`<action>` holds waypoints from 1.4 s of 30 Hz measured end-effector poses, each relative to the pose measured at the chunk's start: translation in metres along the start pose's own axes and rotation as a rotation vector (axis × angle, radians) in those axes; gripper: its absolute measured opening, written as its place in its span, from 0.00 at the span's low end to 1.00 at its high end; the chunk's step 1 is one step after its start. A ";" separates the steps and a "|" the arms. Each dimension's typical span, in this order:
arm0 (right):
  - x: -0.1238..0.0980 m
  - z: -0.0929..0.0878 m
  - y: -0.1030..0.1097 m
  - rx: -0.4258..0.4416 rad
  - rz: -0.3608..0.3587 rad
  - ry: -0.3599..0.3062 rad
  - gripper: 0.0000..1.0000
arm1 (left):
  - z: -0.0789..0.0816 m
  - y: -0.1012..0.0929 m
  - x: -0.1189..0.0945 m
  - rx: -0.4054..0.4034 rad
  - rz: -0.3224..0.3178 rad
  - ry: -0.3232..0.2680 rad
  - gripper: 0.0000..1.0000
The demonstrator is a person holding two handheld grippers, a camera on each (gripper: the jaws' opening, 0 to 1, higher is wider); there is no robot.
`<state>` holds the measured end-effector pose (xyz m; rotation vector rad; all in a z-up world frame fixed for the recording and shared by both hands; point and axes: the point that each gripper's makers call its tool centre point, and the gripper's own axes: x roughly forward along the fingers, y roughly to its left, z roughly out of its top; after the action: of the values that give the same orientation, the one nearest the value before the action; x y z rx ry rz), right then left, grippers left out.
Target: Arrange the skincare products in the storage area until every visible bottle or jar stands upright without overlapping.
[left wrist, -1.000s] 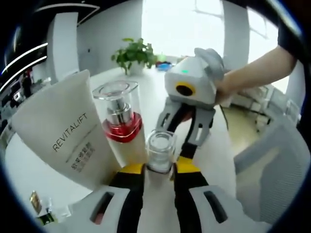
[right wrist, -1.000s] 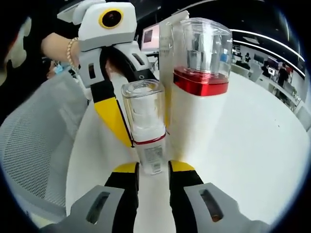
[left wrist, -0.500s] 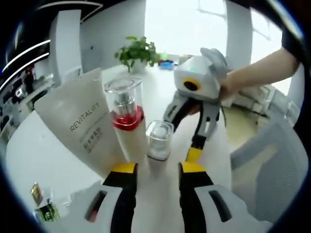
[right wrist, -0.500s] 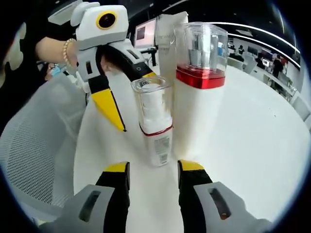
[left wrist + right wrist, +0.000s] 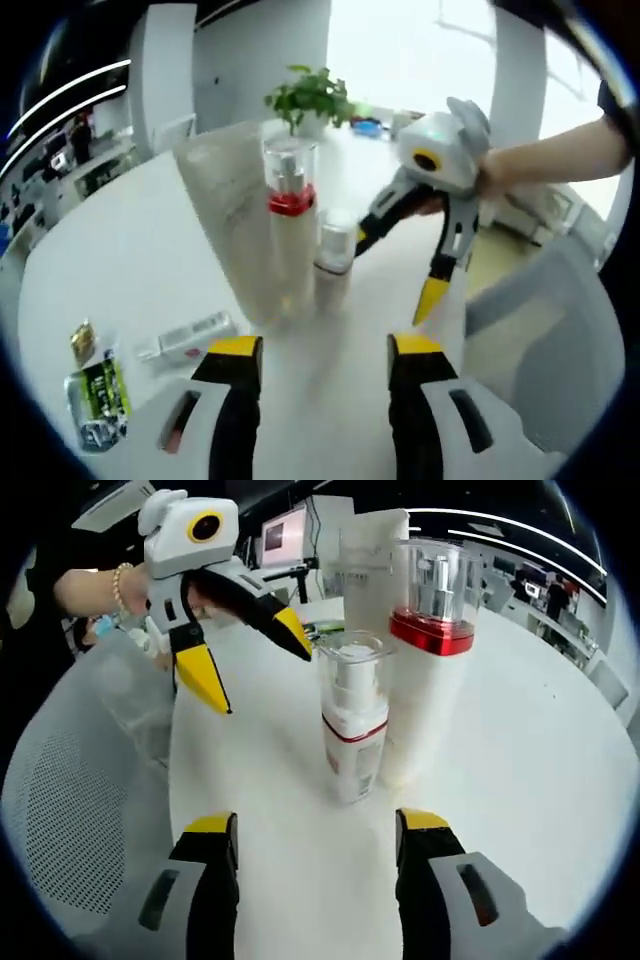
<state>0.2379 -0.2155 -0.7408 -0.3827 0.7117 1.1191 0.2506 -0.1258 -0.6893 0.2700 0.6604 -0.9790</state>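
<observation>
A small clear-capped pump bottle [image 5: 335, 262] [image 5: 354, 720] stands upright on the white table [image 5: 130, 250], free of both grippers. Touching or nearly touching it stands a taller white bottle with a red band [image 5: 288, 235] [image 5: 428, 685]. A white tube [image 5: 222, 195] [image 5: 374, 558] stands upright behind them. My left gripper [image 5: 325, 347] [image 5: 250, 658] is open, drawn back from the small bottle. My right gripper [image 5: 315, 823] [image 5: 398, 272] is open too, on the opposite side of that bottle, with nothing between its fingers.
A small tube [image 5: 188, 338] lies flat near the left gripper, with sachets [image 5: 98, 395] beside it. A grey mesh chair [image 5: 545, 330] [image 5: 70, 780] stands at the table's edge. A potted plant [image 5: 310, 98] sits at the far side. A person's hands hold both grippers.
Both grippers were shut on the small pump bottle; they have opened and pulled back from it. The bottle stays standing beside the red-banded one.
</observation>
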 end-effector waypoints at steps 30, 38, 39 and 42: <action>-0.019 0.030 0.050 0.179 -0.132 -0.173 0.79 | -0.073 0.020 -0.120 -0.247 0.172 -0.059 0.70; -0.026 0.033 0.055 0.223 -0.181 -0.190 0.86 | -0.077 0.030 -0.148 -0.289 0.199 -0.076 0.76; -0.027 0.033 0.055 0.227 -0.185 -0.188 0.87 | -0.077 0.030 -0.152 -0.300 0.199 -0.087 0.77; -0.028 0.032 0.056 0.238 -0.193 -0.184 0.88 | -0.078 0.026 -0.157 -0.341 0.185 -0.109 0.79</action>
<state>0.1903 -0.1920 -0.6948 -0.1407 0.6226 0.8630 0.1818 0.0334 -0.6530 -0.0236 0.6776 -0.6854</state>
